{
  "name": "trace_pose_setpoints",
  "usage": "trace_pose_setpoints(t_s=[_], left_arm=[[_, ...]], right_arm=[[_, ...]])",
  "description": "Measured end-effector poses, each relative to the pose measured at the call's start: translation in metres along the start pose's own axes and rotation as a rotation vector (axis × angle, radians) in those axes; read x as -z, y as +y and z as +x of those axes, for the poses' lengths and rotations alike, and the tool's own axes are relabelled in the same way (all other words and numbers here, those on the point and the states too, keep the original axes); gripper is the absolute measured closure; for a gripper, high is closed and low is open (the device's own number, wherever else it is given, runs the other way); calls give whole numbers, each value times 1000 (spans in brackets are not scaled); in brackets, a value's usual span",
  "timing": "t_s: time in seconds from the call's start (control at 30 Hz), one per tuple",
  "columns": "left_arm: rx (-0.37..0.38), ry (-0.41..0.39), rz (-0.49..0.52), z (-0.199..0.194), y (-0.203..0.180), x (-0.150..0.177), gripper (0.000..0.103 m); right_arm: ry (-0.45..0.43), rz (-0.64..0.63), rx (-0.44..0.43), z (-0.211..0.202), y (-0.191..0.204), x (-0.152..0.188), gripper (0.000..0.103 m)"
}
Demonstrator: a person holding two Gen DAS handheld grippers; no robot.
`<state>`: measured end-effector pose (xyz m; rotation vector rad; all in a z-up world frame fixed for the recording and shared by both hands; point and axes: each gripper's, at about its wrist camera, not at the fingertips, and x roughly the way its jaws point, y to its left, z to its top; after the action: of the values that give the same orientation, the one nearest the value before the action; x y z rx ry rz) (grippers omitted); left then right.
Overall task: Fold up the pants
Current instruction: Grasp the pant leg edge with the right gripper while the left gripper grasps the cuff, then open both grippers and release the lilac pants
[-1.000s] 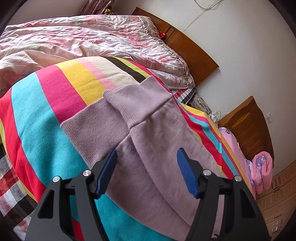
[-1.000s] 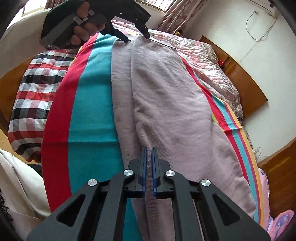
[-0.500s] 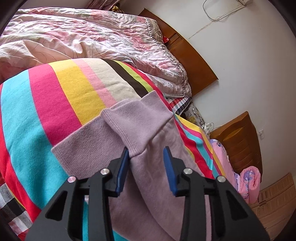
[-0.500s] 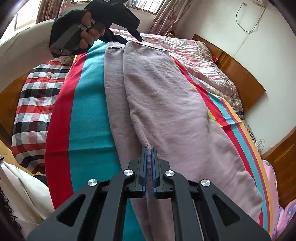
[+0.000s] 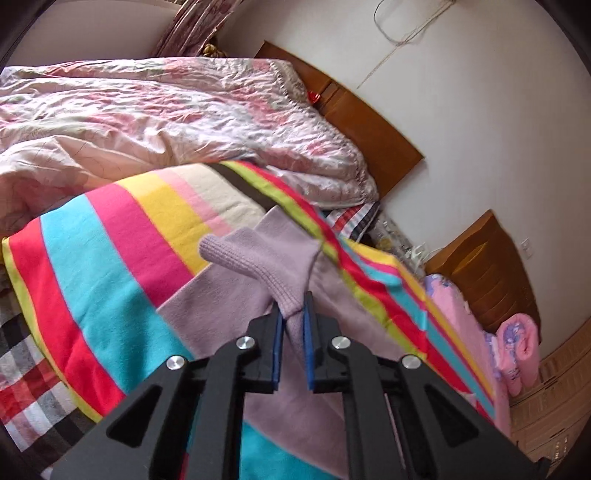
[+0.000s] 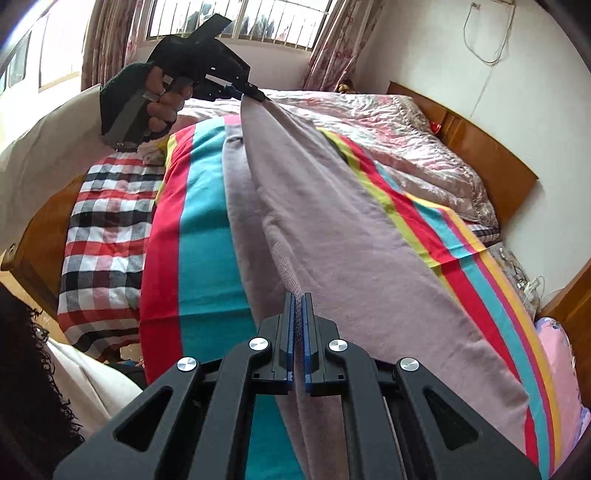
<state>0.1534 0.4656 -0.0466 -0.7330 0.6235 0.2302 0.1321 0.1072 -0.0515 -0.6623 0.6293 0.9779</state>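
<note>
Your left gripper point(image 5: 293, 317) has just been closing, now pinching the lilac pants' ribbed cuff point(image 5: 266, 266), lifted off the striped blanket point(image 5: 110, 266) | right gripper point(image 6: 298, 306) clamped on the pants point(image 6: 332, 240) near the waist | only the right view shows your gloved hand point(image 6: 147, 103) and the window point(image 6: 236, 22).

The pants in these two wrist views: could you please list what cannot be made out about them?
- Left wrist view: the left gripper covers the pants lower down.
- Right wrist view: the right gripper hides the cloth it pinches; the bottom edge crops the rest.
</note>
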Motion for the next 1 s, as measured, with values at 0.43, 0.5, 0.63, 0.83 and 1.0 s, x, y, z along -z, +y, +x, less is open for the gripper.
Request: trace_pose_setpoints(t_s=[0.43, 0.5, 0.63, 0.83, 1.0], left_arm=[[-54, 25, -24, 22, 30, 22, 89], [-46, 13, -34, 21, 34, 24, 88], [-198, -57, -26, 3, 19, 23, 62], [-167, -221, 156, -51, -67, 43, 23], [16, 63, 380, -1, -139, 121, 22]], right_arm=[[53, 24, -36, 30, 12, 10, 89], [54, 65, -65, 29, 9, 9, 84], [3, 164, -180, 5, -11, 12, 76], [-66, 475, -28, -60, -86, 68, 76], [32, 583, 57, -67, -91, 111, 76]])
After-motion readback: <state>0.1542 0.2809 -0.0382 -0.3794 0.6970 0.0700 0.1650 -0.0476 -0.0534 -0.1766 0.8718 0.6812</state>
